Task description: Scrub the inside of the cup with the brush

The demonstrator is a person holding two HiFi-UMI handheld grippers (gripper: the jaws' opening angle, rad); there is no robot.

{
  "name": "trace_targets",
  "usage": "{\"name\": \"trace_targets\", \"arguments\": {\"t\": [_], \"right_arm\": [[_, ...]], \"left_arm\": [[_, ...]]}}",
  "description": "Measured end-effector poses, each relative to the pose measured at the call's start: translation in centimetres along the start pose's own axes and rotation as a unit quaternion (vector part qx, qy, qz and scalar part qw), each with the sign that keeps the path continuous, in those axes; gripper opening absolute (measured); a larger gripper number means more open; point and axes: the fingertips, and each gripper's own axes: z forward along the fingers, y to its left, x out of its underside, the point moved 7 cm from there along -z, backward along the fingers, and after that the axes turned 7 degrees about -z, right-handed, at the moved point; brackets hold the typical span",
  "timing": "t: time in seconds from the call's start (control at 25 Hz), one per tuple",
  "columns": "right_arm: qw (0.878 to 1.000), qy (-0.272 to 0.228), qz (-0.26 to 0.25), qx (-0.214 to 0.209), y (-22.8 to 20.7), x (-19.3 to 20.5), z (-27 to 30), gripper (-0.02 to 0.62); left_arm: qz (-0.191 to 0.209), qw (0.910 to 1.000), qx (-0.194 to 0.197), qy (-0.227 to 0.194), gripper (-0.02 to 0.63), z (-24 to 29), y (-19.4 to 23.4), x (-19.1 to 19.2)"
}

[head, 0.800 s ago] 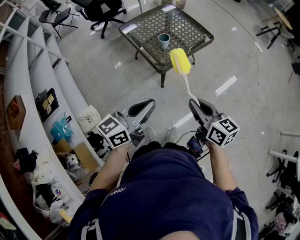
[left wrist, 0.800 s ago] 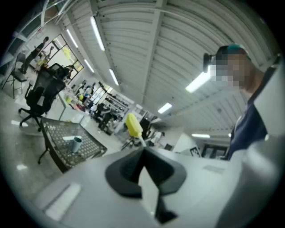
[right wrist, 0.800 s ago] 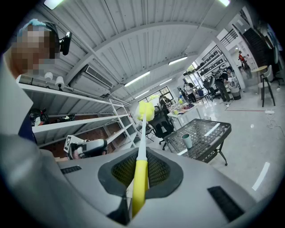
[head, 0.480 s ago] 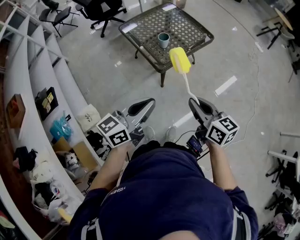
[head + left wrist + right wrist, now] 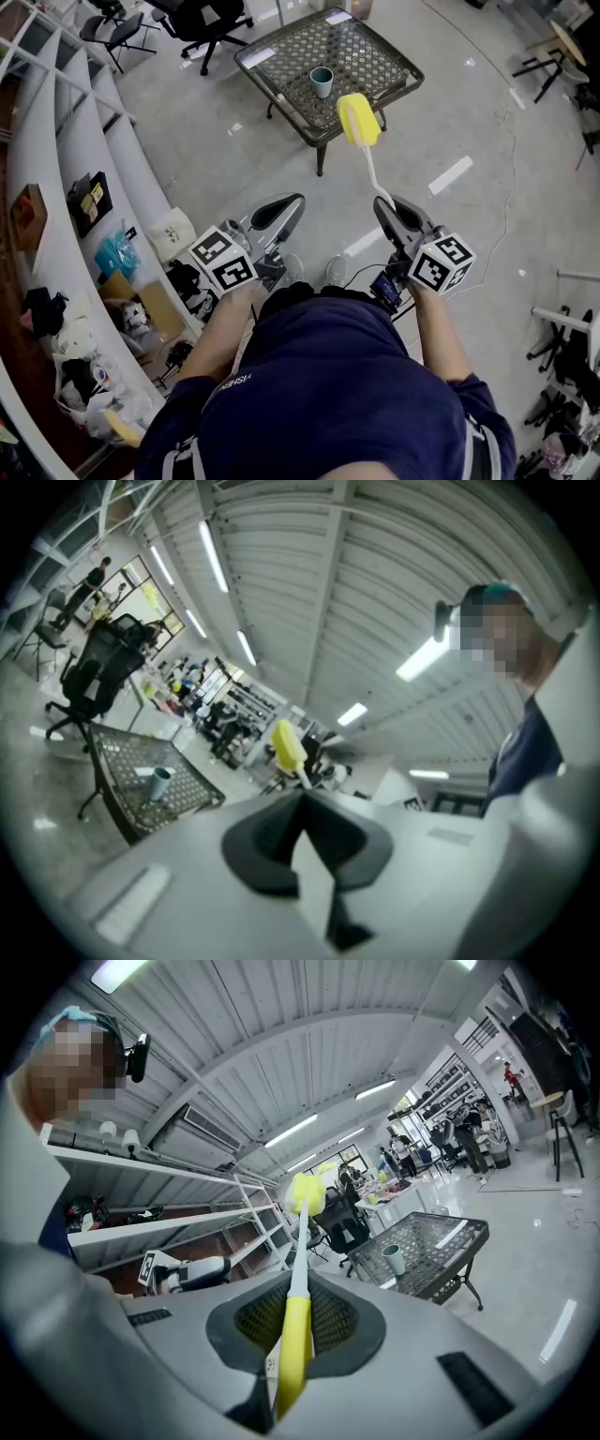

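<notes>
A teal cup (image 5: 322,82) stands upright on a dark mesh table (image 5: 375,66) ahead of me; it also shows as the cup (image 5: 393,1259) and the cup (image 5: 161,784). My right gripper (image 5: 395,214) is shut on the brush (image 5: 360,122), a yellow sponge head on a white stem with a yellow handle (image 5: 292,1344) between the jaws. The sponge head (image 5: 305,1194) points up and forward, short of the table. My left gripper (image 5: 278,212) is shut and holds nothing. Both grippers hang at waist height, well away from the cup.
Curved white shelving (image 5: 89,159) with bags and clutter runs along the left. Black office chairs (image 5: 202,23) stand beyond the table. The floor (image 5: 469,122) is grey concrete with white tape marks and a cable on the right.
The table and cup have shifted slightly up and left in the head view as I move a little. The grippers and brush keep the same pose.
</notes>
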Motion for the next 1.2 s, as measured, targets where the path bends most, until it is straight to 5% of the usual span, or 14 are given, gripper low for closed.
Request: {"name": "trace_targets", "arguments": {"t": [0.64,1.2], "right_arm": [[1.000,0.005,0.010,-0.015,-3.4,0.1,-1.4,0.031],[1.000,0.025,0.013,0.001,-6.3,-1.5,4.3,0.031]], "left_arm": [[0.012,0.9997,-0.020,0.002,0.002,2.2,-0.9,1.5],[-0.010,0.9998,-0.016,0.003,0.001,4.3,5.3,-1.5]]}}
